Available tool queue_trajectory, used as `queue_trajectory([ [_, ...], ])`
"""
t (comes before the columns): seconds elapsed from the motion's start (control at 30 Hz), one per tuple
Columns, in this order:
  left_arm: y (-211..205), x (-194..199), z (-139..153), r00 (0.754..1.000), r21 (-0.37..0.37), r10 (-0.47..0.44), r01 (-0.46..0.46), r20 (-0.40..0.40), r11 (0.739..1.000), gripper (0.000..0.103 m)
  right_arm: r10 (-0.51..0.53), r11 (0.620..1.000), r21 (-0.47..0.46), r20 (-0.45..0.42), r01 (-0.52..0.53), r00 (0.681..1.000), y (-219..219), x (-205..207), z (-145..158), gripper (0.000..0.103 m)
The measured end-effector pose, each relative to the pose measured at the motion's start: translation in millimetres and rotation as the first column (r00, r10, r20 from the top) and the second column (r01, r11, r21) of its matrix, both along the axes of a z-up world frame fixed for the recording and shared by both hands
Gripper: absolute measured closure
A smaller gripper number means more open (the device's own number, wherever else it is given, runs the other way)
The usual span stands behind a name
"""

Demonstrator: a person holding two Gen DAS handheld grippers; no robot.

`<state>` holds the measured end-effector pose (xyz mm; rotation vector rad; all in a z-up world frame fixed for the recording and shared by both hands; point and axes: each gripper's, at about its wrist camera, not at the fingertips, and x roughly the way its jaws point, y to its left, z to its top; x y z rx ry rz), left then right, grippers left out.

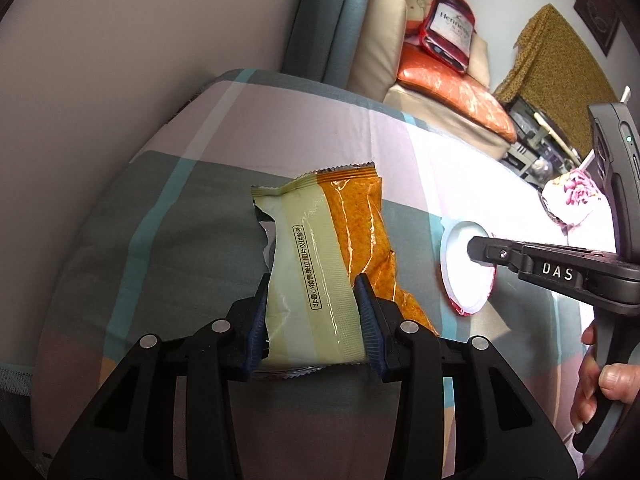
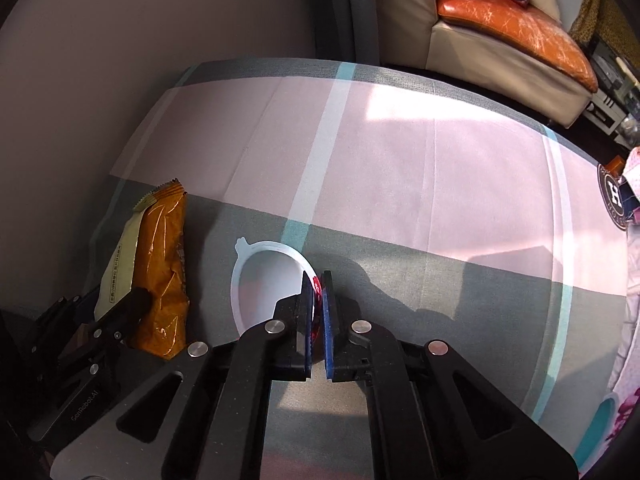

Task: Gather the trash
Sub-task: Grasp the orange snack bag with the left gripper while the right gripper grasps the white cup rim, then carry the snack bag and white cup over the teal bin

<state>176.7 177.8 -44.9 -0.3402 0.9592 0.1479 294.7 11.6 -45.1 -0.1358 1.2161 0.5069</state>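
Note:
An orange and cream snack wrapper (image 1: 328,248) with a torn left edge lies on the checked cloth (image 1: 192,208). My left gripper (image 1: 312,292) is shut on the wrapper's near end, a blue pad (image 1: 366,300) on each side. The wrapper also shows in the right wrist view (image 2: 160,264). A white round peel-off lid (image 2: 266,288) with a red underside lies beside the wrapper. My right gripper (image 2: 318,280) is shut on the lid's right rim. The lid (image 1: 466,268) and the right gripper (image 1: 480,250) on it show in the left wrist view.
The cloth covers a table against a pale wall (image 1: 120,40). A beige armchair (image 2: 500,40) with an orange cushion (image 1: 452,92) stands behind. A floral bag (image 1: 572,196) and a round-logo item (image 2: 614,196) sit at the cloth's right edge.

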Motion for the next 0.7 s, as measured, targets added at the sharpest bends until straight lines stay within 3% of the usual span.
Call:
queue_trajectory([
  [0.37, -63.3, -17.3, 11.7, 0.995, 0.021, -0.096, 0.096, -0.001, 0.995, 0.061, -0.098, 0.995, 0.003, 0.044, 0.098, 0.994, -83.8, -51.1, 17.7, 0.099],
  [0.7, -155.2, -34.1, 26.0, 0.970, 0.053, -0.245, 0.245, -0.004, 0.968, 0.061, -0.228, 0.973, 0.047, 0.078, 0.225, 0.971, -182.3, -109.8, 29.1, 0.099],
])
